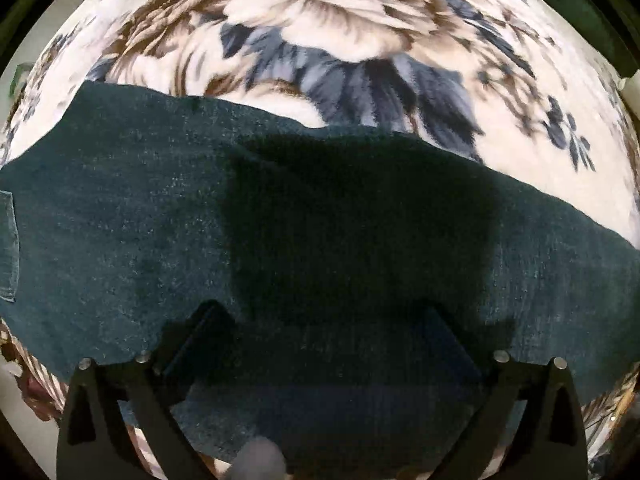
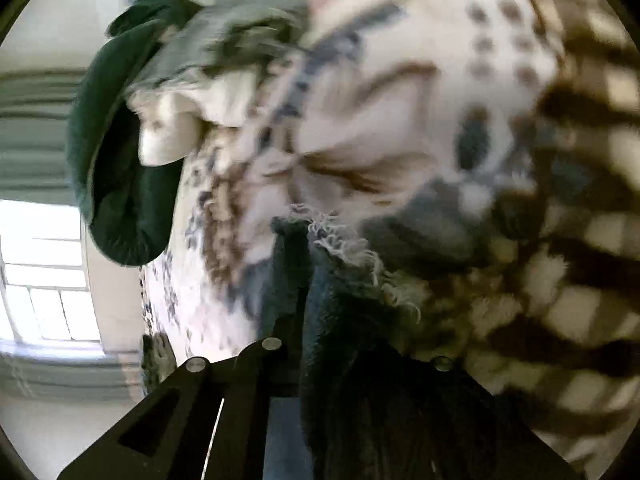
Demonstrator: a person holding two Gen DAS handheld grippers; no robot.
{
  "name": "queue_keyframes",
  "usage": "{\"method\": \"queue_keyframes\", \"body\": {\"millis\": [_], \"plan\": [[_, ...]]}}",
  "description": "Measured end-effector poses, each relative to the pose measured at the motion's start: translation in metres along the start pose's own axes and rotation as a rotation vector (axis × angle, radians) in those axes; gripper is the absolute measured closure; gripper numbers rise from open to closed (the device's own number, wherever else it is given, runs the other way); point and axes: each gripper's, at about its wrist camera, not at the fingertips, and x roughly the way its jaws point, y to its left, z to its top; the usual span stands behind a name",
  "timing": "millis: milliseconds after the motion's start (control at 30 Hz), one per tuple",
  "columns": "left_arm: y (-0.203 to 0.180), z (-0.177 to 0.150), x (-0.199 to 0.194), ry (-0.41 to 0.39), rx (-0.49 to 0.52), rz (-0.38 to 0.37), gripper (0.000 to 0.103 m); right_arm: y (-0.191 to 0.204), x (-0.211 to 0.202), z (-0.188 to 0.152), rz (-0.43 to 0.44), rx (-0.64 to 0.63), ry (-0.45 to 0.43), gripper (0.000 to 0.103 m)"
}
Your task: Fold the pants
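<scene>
One pair of dark denim pants (image 1: 160, 208) lay flat across a floral blanket (image 1: 340, 20) on a bed. A window (image 2: 44, 280) showed in the blurred right view. The left gripper (image 1: 320, 340) hovered over the denim, fingers (image 1: 200, 332) apart. The right gripper (image 2: 320, 360) was clamped on the frayed hem (image 2: 344, 244), tilted.

A floral blanket (image 1: 360, 20) covers the bed, with dark denim pants (image 1: 140, 220) lying across it.
</scene>
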Motion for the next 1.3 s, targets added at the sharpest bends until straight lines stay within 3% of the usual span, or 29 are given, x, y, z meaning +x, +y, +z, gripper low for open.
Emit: {"method": "queue_keyframes", "body": {"millis": [133,300,400,567,733,900,1033,1067,1100,1167,1233,1300], "plan": [[-0.009,0.011,-0.016,0.008,0.006,0.034,0.0,0.06,-0.028,-0.009,0.025,-0.122,-0.012,0.095],[0.026,0.018,-0.073,-0.078,-0.093,-0.026,0.0,0.156,-0.065,-0.056,0.073,-0.31,-0.001,0.095],[0.062,0.018,-0.11,-0.131,-0.126,-0.035,0.0,0.215,-0.071,-0.109,0.085,-0.435,0.027,0.095],[0.126,-0.014,-0.135,-0.18,-0.165,-0.018,0.0,0.27,-0.052,-0.22,0.075,-0.591,0.117,0.095],[0.2,-0.041,-0.131,-0.176,-0.255,0.007,0.0,0.279,0.015,-0.341,0.006,-0.727,0.268,0.095],[0.269,-0.066,-0.114,-0.151,-0.362,0.041,0.0,0.252,0.094,-0.453,-0.16,-0.88,0.385,0.095],[0.321,-0.088,-0.106,-0.139,-0.469,0.054,0.0,0.239,0.148,-0.518,-0.323,-1.008,0.513,0.078],[0.334,-0.092,-0.104,-0.137,-0.5,0.054,0.0,0.238,0.155,-0.528,-0.332,-1.003,0.574,0.065],[0.343,-0.096,-0.104,-0.137,-0.521,0.057,0.0,0.239,0.157,-0.532,-0.312,-0.977,0.63,0.059],[0.363,-0.105,-0.104,-0.138,-0.576,0.064,0.0,0.249,0.147,-0.529,-0.18,-0.879,0.718,0.052],[0.377,-0.111,-0.103,-0.138,-0.62,0.064,0.0,0.259,0.132,-0.516,-0.13,-0.832,0.694,0.048],[0.388,-0.116,-0.099,-0.136,-0.658,0.062,0.0,0.265,0.125,-0.503,-0.166,-0.829,0.655,0.047]]}}
